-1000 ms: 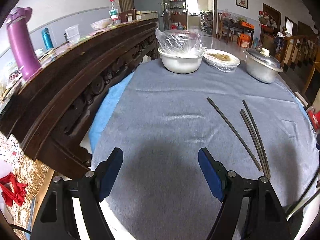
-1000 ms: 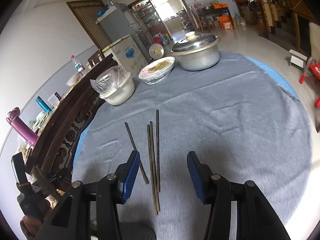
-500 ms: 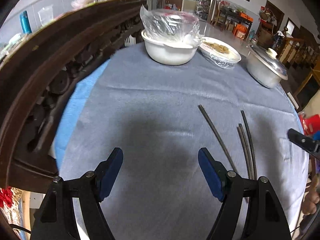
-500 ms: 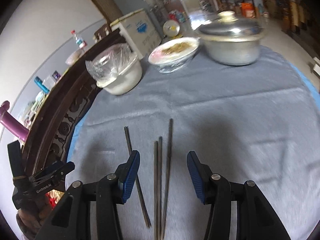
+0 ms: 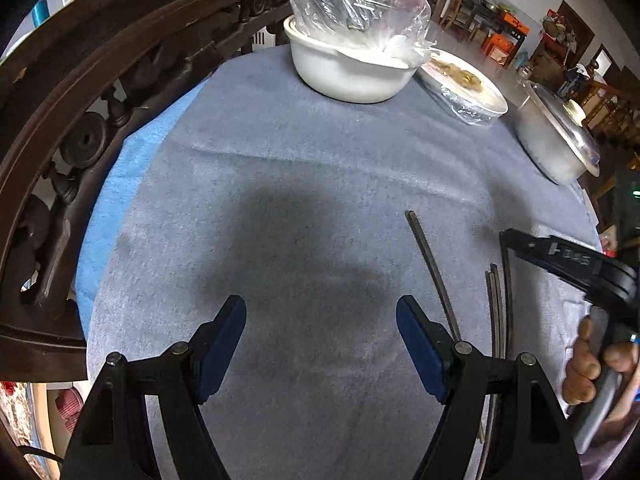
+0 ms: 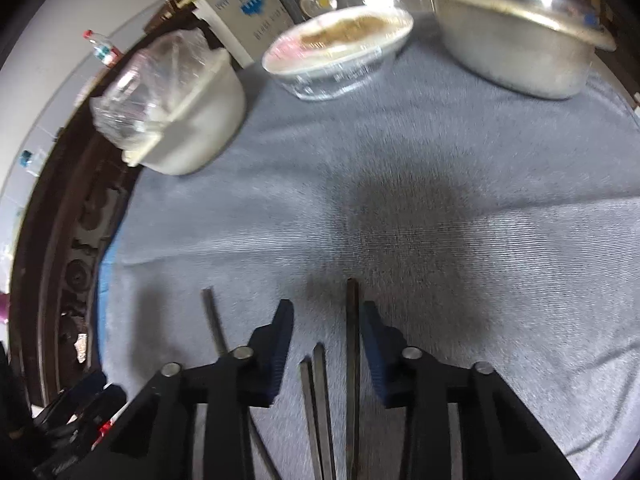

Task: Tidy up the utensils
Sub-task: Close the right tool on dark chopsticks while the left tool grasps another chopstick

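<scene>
Grey cloth-covered table (image 5: 320, 168), four dark chopsticks (image 6: 352, 344) loose on it, both grippers low over them.
Risk: thin sticks lie flat on soft cloth, so the right gripper (image 6: 326, 336) may pinch fabric, roll one away, or catch three unevenly. Its jaws have just been closing, half-spread, straddling three sticks, the right pad beside the long one, no clear squeeze yet. The left gripper (image 5: 320, 340) is spread wide, empty, with the stray chopstick (image 5: 432, 268) just right of it.

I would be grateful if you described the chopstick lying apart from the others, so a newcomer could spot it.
Start at the grey tablecloth, in front of the white bowl. Four dark chopsticks lie there; the lone chopstick lies angled, separate from the other three.
</scene>
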The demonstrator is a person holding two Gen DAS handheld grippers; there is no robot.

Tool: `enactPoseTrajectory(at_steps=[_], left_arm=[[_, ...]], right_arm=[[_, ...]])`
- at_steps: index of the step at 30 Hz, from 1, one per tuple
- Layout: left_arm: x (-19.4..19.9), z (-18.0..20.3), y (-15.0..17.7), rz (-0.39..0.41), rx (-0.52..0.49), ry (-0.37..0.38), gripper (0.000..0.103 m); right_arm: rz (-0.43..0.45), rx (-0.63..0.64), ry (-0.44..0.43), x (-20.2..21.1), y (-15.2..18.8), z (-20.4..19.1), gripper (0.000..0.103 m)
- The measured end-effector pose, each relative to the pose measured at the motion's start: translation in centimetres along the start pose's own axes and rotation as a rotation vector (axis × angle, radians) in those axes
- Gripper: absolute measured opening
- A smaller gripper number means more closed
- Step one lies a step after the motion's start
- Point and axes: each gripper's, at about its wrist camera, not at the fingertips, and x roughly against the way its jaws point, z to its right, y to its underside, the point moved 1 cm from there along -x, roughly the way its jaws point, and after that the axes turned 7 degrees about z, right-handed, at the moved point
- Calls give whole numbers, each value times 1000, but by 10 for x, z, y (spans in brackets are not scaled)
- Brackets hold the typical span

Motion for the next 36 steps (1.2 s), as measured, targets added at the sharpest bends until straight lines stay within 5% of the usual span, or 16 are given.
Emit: enactPoseTrajectory(at_steps=[8,21,30,34,36], left_arm=[[-21,10,-15,-45,16,53,44],[-70,42,-38,-119,95,92,44],[-94,61,-42,-138,69,34,44],[-98,76,-41,-118,6,35,10],[-98,83,-38,-112,-31,45,9]], right_arm=[[19,41,89,-11,4,0,7],[30,-11,79,24,27,58,7],[29,-15,53,31,35,65,7],[28,-12,52,30,37,64,7],[22,-20,43,30,38,66,7]])
